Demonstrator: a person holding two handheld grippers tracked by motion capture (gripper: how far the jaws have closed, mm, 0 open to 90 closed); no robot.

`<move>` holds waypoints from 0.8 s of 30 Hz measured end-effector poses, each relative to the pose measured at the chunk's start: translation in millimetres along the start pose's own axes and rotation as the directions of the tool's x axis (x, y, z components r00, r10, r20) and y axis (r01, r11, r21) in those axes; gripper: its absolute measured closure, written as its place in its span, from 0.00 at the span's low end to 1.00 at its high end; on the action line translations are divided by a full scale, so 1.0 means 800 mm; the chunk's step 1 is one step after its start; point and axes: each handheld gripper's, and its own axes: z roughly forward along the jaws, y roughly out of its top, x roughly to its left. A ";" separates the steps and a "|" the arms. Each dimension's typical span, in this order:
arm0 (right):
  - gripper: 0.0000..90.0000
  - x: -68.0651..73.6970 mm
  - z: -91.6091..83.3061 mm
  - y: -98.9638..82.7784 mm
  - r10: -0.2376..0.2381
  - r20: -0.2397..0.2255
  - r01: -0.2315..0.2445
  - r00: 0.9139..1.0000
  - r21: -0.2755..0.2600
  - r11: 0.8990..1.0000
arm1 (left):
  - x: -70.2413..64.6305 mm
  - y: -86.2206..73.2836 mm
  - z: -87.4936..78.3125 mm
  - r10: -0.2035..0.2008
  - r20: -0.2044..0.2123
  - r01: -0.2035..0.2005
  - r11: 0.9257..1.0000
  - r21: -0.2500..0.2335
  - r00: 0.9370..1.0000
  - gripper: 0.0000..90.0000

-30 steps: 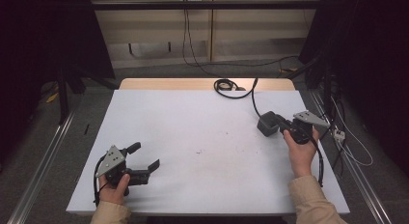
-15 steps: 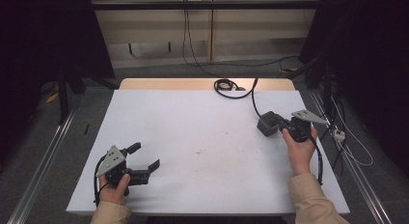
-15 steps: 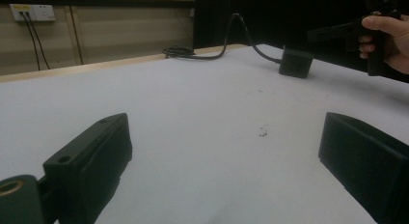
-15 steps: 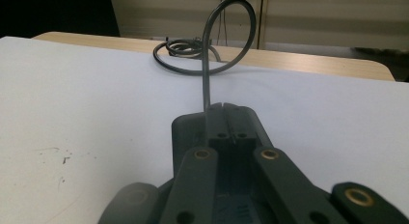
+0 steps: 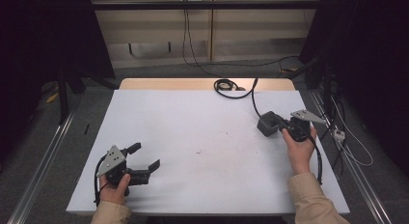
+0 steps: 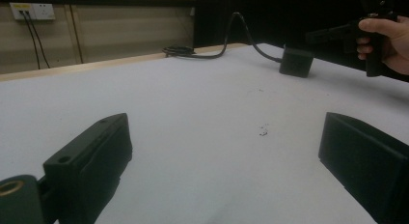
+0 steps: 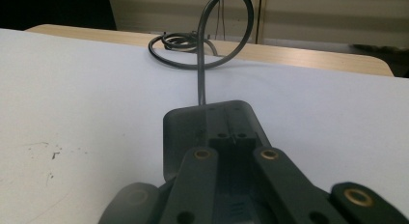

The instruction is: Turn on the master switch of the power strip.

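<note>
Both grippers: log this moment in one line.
left gripper: open, holding nothing | right gripper: shut, holding nothing | table: coiled cable at far edge

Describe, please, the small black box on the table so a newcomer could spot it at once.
On the white table, look to the right side, just ahead of the right gripper. There sits a small black box: unlike the grippers, nobody holds it, and its cable runs to a coil at the far edge.

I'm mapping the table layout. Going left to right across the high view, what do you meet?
Left gripper, held open near the front edge → dark smudges mid-table → right gripper, jaws together.
</note>
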 end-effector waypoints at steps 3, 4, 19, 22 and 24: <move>1.00 0.000 0.001 0.000 -0.004 0.001 0.004 1.000 0.000 1.000 | 0.000 0.000 0.000 0.001 0.000 -0.001 1.000 0.000 1.000 0.05; 1.00 0.000 0.000 0.000 -0.002 0.004 0.002 1.000 0.000 1.000 | 0.000 0.000 0.000 0.001 -0.001 -0.001 1.000 0.000 1.000 0.05; 1.00 -0.002 0.001 -0.001 -0.005 0.003 0.005 1.000 0.001 1.000 | 0.000 0.000 0.000 0.002 -0.001 -0.002 1.000 0.001 1.000 0.05; 1.00 0.001 0.002 -0.002 -0.019 0.011 0.019 1.000 0.001 1.000 | 0.000 0.000 0.000 0.002 -0.001 -0.002 1.000 0.001 1.000 0.05; 1.00 0.002 0.002 -0.001 -0.021 0.013 0.021 1.000 0.004 1.000 | 0.000 0.000 0.000 0.001 -0.001 -0.001 1.000 0.001 1.000 0.05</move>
